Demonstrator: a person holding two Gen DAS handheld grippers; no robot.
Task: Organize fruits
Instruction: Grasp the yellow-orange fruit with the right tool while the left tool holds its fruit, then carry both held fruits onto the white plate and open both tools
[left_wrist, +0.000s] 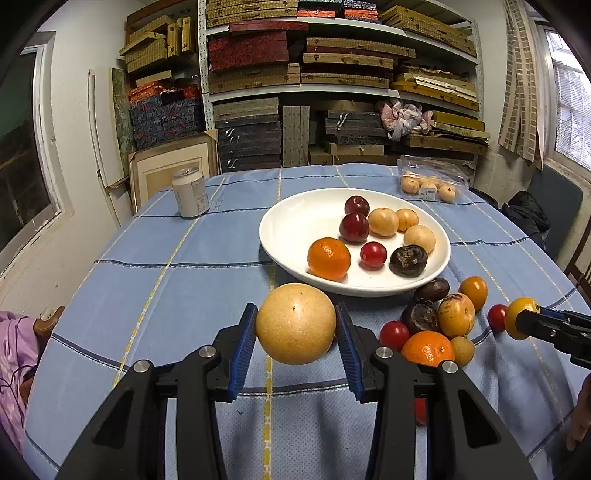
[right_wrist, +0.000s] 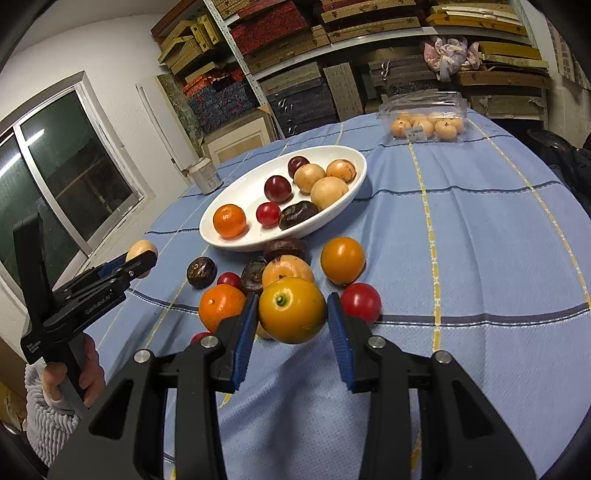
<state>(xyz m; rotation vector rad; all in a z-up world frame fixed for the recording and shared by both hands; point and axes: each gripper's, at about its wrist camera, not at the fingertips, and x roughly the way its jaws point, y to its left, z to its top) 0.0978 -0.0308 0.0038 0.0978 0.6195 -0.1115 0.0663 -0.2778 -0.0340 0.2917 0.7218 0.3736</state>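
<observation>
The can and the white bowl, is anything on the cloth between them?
No. In the left wrist view, only bare blue cloth lies between the can and the bowl.

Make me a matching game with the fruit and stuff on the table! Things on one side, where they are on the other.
Things:
1. pale tan fruit
2. yellow-orange fruit
3. dark plums
4. drink can

Places:
A. in the white plate
B. in the right hand-held gripper
C. standing on the blue tablecloth
D. in the left hand-held gripper

Pairs: 1-D, 2-B, 3-A, 4-C
</observation>
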